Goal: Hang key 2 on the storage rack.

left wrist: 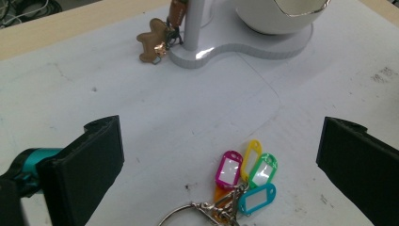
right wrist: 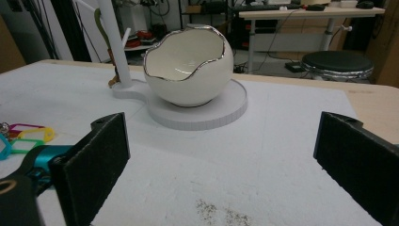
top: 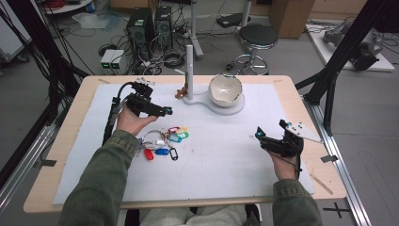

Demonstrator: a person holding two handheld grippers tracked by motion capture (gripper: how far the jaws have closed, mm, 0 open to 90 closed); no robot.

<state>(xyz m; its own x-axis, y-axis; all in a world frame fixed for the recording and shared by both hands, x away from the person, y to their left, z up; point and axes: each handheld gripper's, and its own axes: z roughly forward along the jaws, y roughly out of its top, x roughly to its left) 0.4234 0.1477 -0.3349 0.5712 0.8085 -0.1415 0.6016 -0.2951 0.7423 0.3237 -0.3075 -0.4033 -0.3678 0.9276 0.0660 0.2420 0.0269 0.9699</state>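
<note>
A bunch of coloured key tags (top: 165, 141) on metal rings lies on the white mat, left of centre. My left gripper (top: 165, 111) hovers just beyond it, held in a hand. In the left gripper view this gripper (left wrist: 220, 136) is open wide, with the key tags (left wrist: 247, 176) low between the jaws. A white egg-shaped bowl (top: 226, 89) rests on a white stand (top: 235, 107) with an upright post (top: 189, 70). A brown figure keychain (left wrist: 153, 44) hangs at the post's foot. My right gripper (top: 259, 135) rests at the right, open and holding nothing (right wrist: 223, 136), facing the bowl (right wrist: 188, 70).
The mat (top: 226, 160) covers most of the wooden table (top: 70, 141). Black frame struts (top: 336, 61) rise off the right edge. A stool (top: 258, 37) and computer towers (top: 143, 26) stand on the floor beyond. Dark specks (right wrist: 219, 212) mark the mat near the right gripper.
</note>
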